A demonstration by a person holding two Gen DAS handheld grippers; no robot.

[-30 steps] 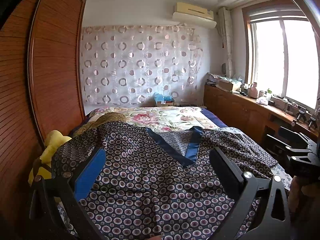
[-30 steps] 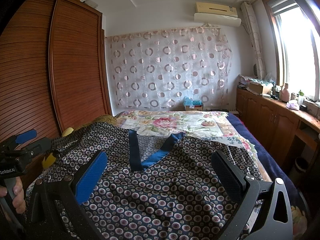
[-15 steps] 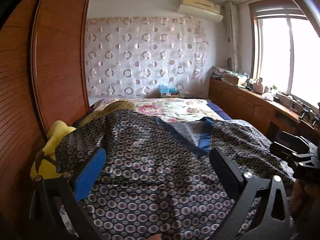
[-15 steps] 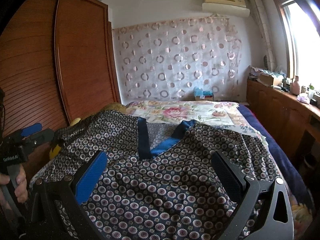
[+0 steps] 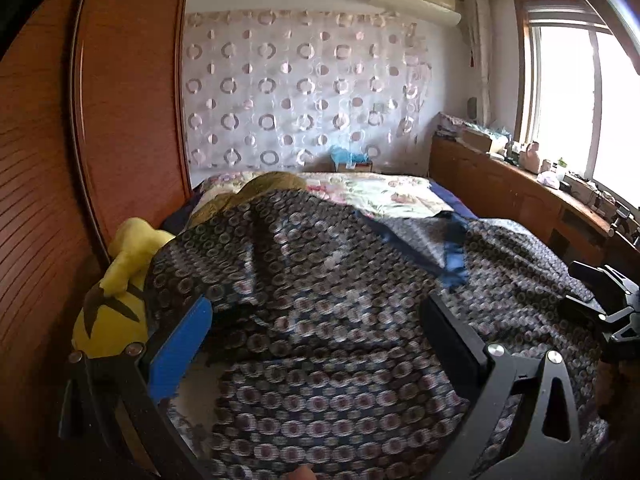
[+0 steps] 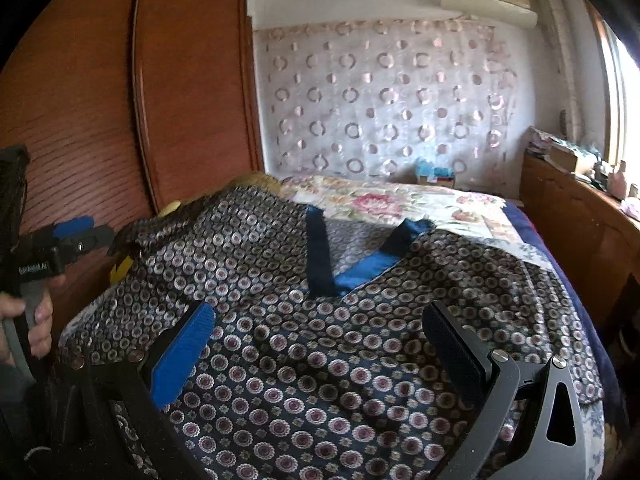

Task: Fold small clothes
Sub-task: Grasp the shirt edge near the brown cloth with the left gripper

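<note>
A dark navy garment (image 5: 320,300) with a circle-flower print and a blue V collar (image 5: 452,264) lies spread on the bed; it also shows in the right wrist view (image 6: 320,340), collar (image 6: 352,268) pointing toward me. My left gripper (image 5: 316,344) is open and empty, low over the garment's left part. My right gripper (image 6: 316,344) is open and empty, over its middle. The left gripper also shows at the left edge of the right wrist view (image 6: 60,240), beside the garment's left edge. The right gripper shows at the right edge of the left wrist view (image 5: 600,300).
A yellow plush toy (image 5: 116,300) lies at the bed's left edge, against the wooden wardrobe (image 5: 60,160). A floral bedspread (image 6: 400,204) covers the far half of the bed. A wooden counter (image 5: 520,200) with clutter runs under the window on the right.
Both grippers have shifted left and dipped lower toward the garment. The garment's left side is now bunched up and blurred in the left view. Both stay open.
</note>
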